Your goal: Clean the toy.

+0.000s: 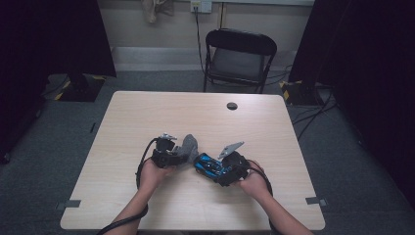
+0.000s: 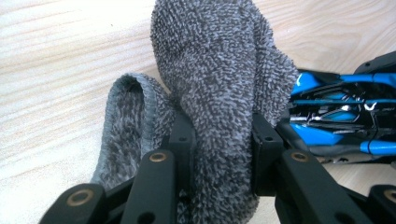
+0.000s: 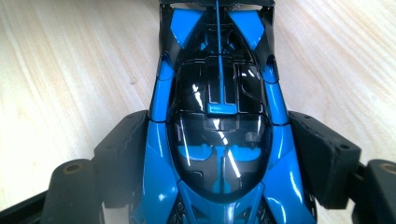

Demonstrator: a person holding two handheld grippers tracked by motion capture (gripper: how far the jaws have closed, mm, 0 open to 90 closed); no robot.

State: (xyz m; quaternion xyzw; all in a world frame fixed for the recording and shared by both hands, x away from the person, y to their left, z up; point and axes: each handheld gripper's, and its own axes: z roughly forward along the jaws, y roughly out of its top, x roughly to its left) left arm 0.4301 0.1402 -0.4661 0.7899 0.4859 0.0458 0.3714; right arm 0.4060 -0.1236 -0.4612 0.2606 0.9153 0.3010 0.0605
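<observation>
Sock and toy car held over the pale wooden worktop [image 1: 147,117].
Left tongs [image 2: 223,140] pinch the grey knitted sock [image 2: 219,79]; right tongs [image 3: 224,158] clamp the glossy blue-and-black toy car [image 3: 217,116], just beside the sock.

sock [image 1: 188,145] left of toy car [image 1: 209,166]

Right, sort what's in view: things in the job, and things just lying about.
In the job:
- grey sock, clamped in the left gripper
- blue toy car, gripped by the right gripper

Lying about:
- folding chair behind the table
- floor cables
</observation>
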